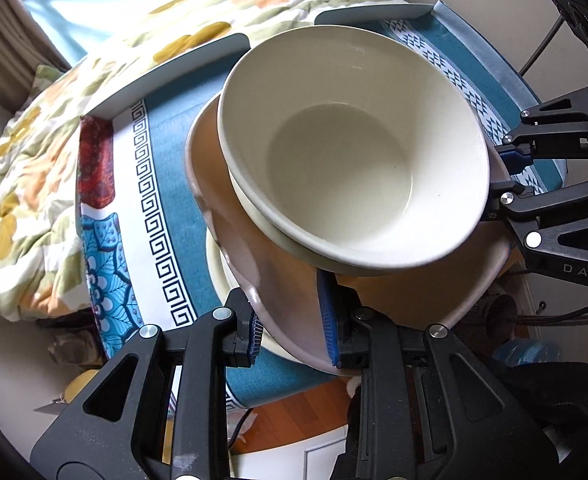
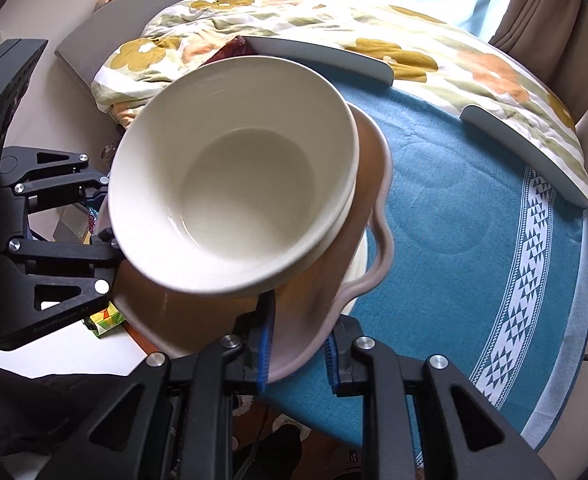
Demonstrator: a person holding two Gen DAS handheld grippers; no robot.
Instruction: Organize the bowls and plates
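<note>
- Stack of crockery held up over the table (image 2: 474, 216), carried by both grippers at once.
- Cream bowl (image 1: 350, 152) on top: deep, round, glossy, plain inside, empty; a 2nd cream bowl (image 1: 294, 236) nested under it, only its rim showing.
- Both bowls sit in a pinkish-brown dish (image 1: 261, 264) w/ wavy, lobed edge & matte finish; in right wrist view its rim curls in a loop on the side toward the cloth.
- A pale cream plate (image 1: 217, 276) shows under the dish edge; can't tell if it's part of the lifted stack or lying on the cloth.
- Left gripper (image 1: 294, 336): closed down on the dish's near rim, blue pads either side of the edge.
- Right gripper (image 2: 298, 354): likewise clamped on the dish rim, opposite side of the stack, blue pads pinching the lip.
- Each gripper also visible in the other's view, at the dish's far side.
- Table covered w/ teal cloth (image 1: 173, 216), white border bands w/ key & triangle patterns; floral quilt (image 1: 25, 168) lies beyond it.
</note>
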